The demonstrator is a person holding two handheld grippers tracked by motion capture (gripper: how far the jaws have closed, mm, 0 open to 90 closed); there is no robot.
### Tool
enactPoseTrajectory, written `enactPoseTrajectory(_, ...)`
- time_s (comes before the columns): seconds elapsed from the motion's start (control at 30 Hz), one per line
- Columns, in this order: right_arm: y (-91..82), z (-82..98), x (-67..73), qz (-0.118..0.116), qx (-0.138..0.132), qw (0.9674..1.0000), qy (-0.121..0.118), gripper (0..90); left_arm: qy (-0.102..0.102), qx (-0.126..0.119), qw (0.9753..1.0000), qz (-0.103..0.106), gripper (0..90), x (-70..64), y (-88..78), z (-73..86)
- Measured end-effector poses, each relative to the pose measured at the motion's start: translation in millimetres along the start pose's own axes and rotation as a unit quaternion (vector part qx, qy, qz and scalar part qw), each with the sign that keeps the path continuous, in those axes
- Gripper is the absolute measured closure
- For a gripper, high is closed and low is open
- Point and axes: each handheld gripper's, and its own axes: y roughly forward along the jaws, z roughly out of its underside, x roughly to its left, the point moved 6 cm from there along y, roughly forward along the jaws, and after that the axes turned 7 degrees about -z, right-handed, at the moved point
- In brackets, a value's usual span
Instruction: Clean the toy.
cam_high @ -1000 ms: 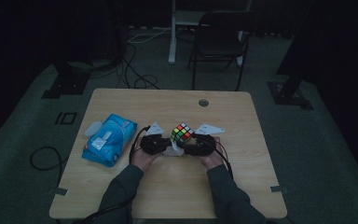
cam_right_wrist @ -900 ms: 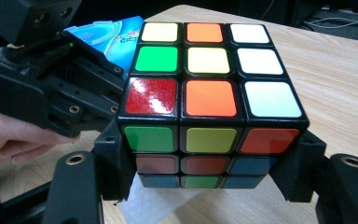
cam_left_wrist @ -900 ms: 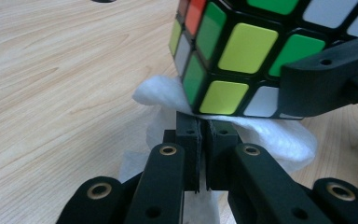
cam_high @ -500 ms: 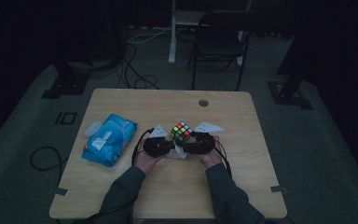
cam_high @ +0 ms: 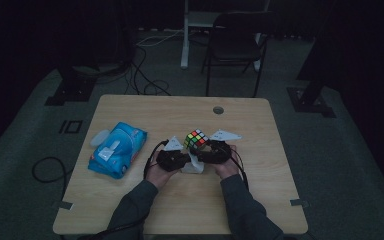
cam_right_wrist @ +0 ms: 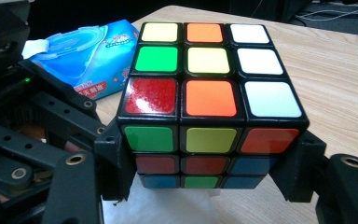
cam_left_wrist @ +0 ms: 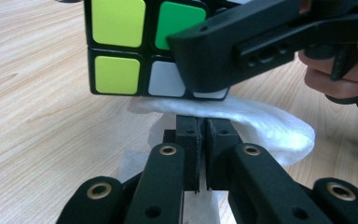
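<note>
Puzzle cube [cam_right_wrist: 209,112] clamped at its two sides between the right gripper [cam_right_wrist: 209,186] jaws, held just above the table [cam_high: 280,165]. White wipe [cam_left_wrist: 261,123] directly beneath the cube, pinched in the closed left gripper [cam_left_wrist: 199,140]. Blue wipe pack [cam_high: 116,149] lies beyond the left gripper, well apart.

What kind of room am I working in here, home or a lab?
Probably a lab or studio, not a home: a bare wooden table on grey carpet, loose cables across the floor, black stand bases at either side, and a folding chair behind.
</note>
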Motion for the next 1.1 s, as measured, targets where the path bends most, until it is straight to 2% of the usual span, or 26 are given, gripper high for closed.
enactPoseTrajectory(0.3, 2.5, -3.3, 0.3, 0.005, -0.001, 1.0, 0.0, 34.1, 0.01, 0.0, 0.9999, 0.011, 87.1, -10.5, 2.3, -1.3)
enactPoseTrajectory(0.53, 7.1, -4.2, 3.8, 0.005, 0.003, 1.0, -0.005, 34.1, 0.009, -0.002, 0.9999, 0.009, 87.0, -11.1, 2.3, -1.8)
enactPoseTrajectory(0.8, 10.8, -2.7, 4.2, 0.005, 0.005, 1.0, 0.004, 34.1, 0.014, -0.011, 0.9997, 0.014, 87.1, -14.4, 1.4, -5.9)
enactPoseTrajectory(1.1, 12.0, -3.2, 7.0, 0.001, 0.003, 1.0, 0.002, 34.1, 0.013, -0.015, 0.9997, 0.017, 87.1, -16.2, 2.9, -7.7)
